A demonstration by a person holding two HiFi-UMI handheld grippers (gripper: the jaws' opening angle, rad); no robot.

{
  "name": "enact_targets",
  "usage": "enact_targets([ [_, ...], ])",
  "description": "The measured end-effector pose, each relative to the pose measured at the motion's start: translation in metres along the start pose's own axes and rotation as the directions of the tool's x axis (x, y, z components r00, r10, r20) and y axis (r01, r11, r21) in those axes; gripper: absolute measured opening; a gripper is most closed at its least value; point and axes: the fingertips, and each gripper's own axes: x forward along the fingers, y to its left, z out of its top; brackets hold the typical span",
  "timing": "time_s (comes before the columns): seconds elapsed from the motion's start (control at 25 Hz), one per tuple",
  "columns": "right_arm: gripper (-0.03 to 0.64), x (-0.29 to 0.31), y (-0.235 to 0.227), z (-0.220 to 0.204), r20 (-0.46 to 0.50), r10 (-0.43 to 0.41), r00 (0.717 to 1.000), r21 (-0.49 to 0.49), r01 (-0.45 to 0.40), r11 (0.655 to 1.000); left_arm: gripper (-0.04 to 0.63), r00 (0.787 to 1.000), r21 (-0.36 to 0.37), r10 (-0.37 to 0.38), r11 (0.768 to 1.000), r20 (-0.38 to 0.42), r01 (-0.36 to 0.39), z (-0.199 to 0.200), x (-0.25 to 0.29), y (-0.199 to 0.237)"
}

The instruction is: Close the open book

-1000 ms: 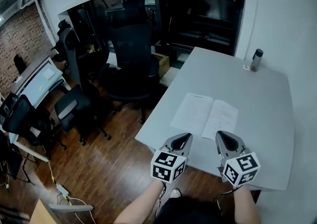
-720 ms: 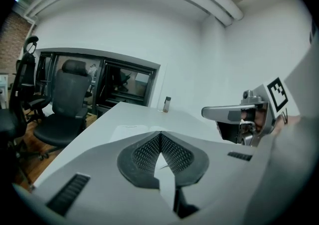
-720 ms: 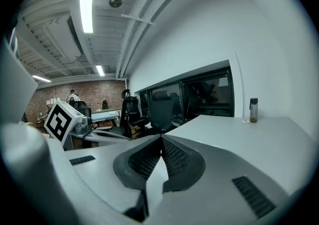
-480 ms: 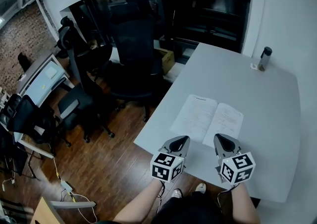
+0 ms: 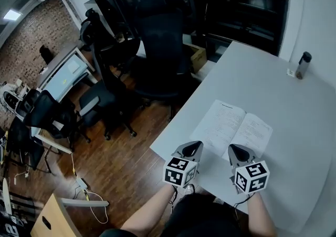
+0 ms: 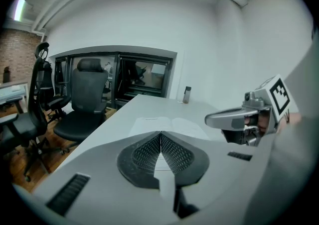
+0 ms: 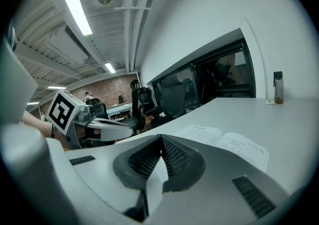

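Bright, even indoor light; fisheye bending and dark corners.

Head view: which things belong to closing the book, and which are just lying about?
Job: open book, flat on the table; left gripper, shut and empty; right gripper, shut and empty.
Lying about: bottle at the table's far corner; office chairs beside the table.

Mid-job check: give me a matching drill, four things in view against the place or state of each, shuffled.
Things:
1. book
2. bottle
3. left gripper
4. office chair

Place or state:
A. upright near the far edge of the table
B. lying open, pages up
C. jaws shut, nothing between them
D. on the wood floor beside the table

Pairs: 1-B, 2-A, 3-C, 4-D
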Motion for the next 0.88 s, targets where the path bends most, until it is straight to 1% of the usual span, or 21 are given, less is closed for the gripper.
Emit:
enact_targets([
  [0.12,0.003,0.014,-0.005,-0.004,-0.031,-0.018,0.999,-0.017,0.017,1.0,0.006,1.0,-0.014,-0.012,1.0,-0.02,0.012,-0.007,0.019,0.018],
  [0.28,0.003,0.033,-0.01,-0.013,-0.093,-0.068,0.993,-0.039,0.064,0.997,0.006,0.995,-0.015,-0.05,0.999,-0.087,0.049,-0.024,0.042,0.04],
  [0.4,0.003,0.044,-0.018,-0.024,-0.144,-0.123,0.982,-0.062,0.115,0.991,0.008,0.987,-0.015,-0.074,0.997,-0.141,0.072,-0.036,0.058,0.058],
  [0.52,0.003,0.053,-0.03,-0.036,-0.189,-0.178,0.966,-0.054,0.17,0.984,0.008,0.98,-0.005,-0.063,0.998,-0.188,0.063,-0.043,0.073,0.076],
  [0.6,0.003,0.056,-0.035,-0.043,-0.21,-0.209,0.955,-0.041,0.205,0.978,0.009,0.972,-0.002,-0.066,0.998,-0.224,0.067,-0.05,0.082,0.085],
  [0.68,0.003,0.058,-0.039,-0.051,-0.236,-0.241,0.941,-0.04,0.238,0.97,0.009,0.959,-0.002,-0.083,0.996,-0.27,0.085,-0.06,0.089,0.088],
  [0.76,0.003,0.059,-0.044,-0.059,-0.269,-0.267,0.925,-0.038,0.266,0.963,0.009,0.948,0.015,-0.086,0.995,-0.307,0.095,-0.068,0.093,0.09],
  [0.88,0.003,0.059,-0.049,-0.072,-0.32,-0.277,0.906,-0.018,0.286,0.958,0.009,0.934,0.041,-0.078,0.994,-0.348,0.098,-0.076,0.098,0.091],
])
